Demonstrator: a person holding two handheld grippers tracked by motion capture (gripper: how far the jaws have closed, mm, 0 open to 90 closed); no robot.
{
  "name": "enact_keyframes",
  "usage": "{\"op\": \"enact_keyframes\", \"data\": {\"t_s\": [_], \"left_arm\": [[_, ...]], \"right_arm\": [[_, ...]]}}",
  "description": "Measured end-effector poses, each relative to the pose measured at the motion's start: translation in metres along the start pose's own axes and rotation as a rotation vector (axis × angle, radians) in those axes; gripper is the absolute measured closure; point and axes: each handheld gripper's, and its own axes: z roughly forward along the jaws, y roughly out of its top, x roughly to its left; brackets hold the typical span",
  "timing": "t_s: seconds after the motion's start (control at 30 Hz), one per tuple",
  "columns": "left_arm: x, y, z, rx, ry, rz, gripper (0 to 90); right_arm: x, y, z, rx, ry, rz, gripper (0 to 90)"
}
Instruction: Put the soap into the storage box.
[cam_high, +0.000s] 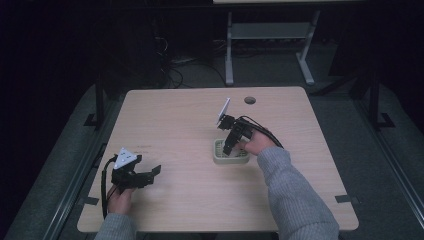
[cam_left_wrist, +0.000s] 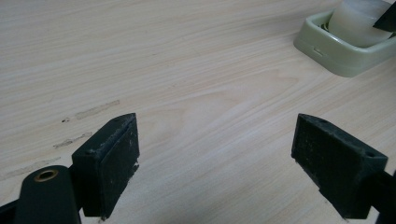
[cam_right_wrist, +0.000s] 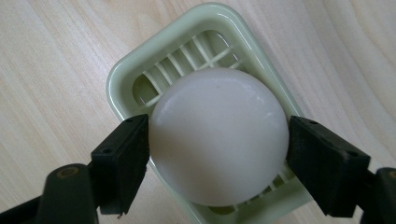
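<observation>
A round white soap (cam_right_wrist: 217, 135) sits in a pale green slatted soap dish (cam_right_wrist: 135, 65) on the wooden table. My right gripper (cam_right_wrist: 217, 161) is shut on the soap, one black pad pressed to each side of it. In the high view the right gripper (cam_high: 229, 148) points down into the dish (cam_high: 218, 159) near the table's middle. My left gripper (cam_high: 153, 172) hovers open over bare wood at the front left, well away from the dish. In the left gripper view its jaws (cam_left_wrist: 215, 158) stand wide apart, with the dish (cam_left_wrist: 336, 56) and the soap (cam_left_wrist: 352, 23) at the upper right.
The table (cam_high: 175, 115) has a round cable hole (cam_high: 250, 100) at its back edge. Faint scuff marks (cam_left_wrist: 88, 112) lie on the wood near the left gripper. A metal stand (cam_high: 270, 35) is on the dark floor behind the table.
</observation>
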Motion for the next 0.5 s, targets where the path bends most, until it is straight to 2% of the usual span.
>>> {"op": "enact_keyframes", "data": {"t_s": [0.13, 0.23, 0.5], "left_arm": [[-0.001, 0.0, 0.0, -0.007, 0.0, -0.004, 14.9], [-0.001, 0.0, 0.0, 0.006, -0.001, 0.005, 14.9], [-0.001, 0.001, -0.001, 0.004, 0.002, 0.002, 14.9]], "right_arm": [[0.0, -0.003, -0.005, -0.013, 0.003, 0.005, 21.7], [-0.002, -0.007, -0.01, -0.028, 0.003, 0.007, 21.6], [-0.003, -0.013, -0.017, -0.035, 0.005, 0.027, 21.5]]}}
